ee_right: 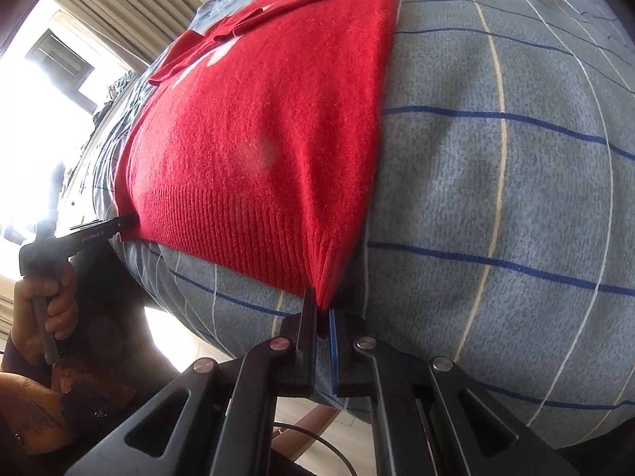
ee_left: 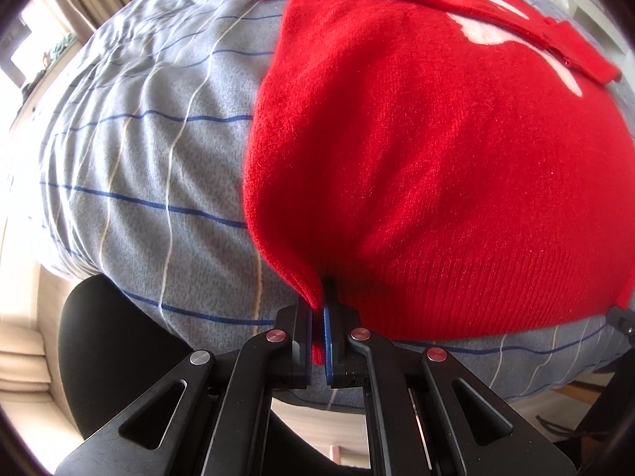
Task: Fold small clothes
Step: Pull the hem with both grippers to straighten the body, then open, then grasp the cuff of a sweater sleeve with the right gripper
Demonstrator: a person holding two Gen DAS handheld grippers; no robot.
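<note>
The red sweater lies spread on a bed covered by a grey-blue checked bedspread, its ribbed hem nearest the person and its long axis running away from both grippers toward the top of each frame. The left gripper is clamped on the hem's left corner, low in the centre of the left wrist view, with red knit pinched between the fingers. The right gripper is closed on the opposite hem corner, at lower centre of the right wrist view, with a sliver of red showing in the narrow slot between its pads.

So each hand has one end of the same edge, and the whole body of the garment lies ahead of the fingers. I'd judge the coming move to be carrying that hem forward, up and over toward the far end, where a sleeve is already laid across the chest.

In the right wrist view the left gripper shows again at the left edge, held by a hand. The collar end is squeezed into the top of both frames and hard to read, and the white pattern is partly covered by the sleeve. The bed's far edges are cut off.
</note>
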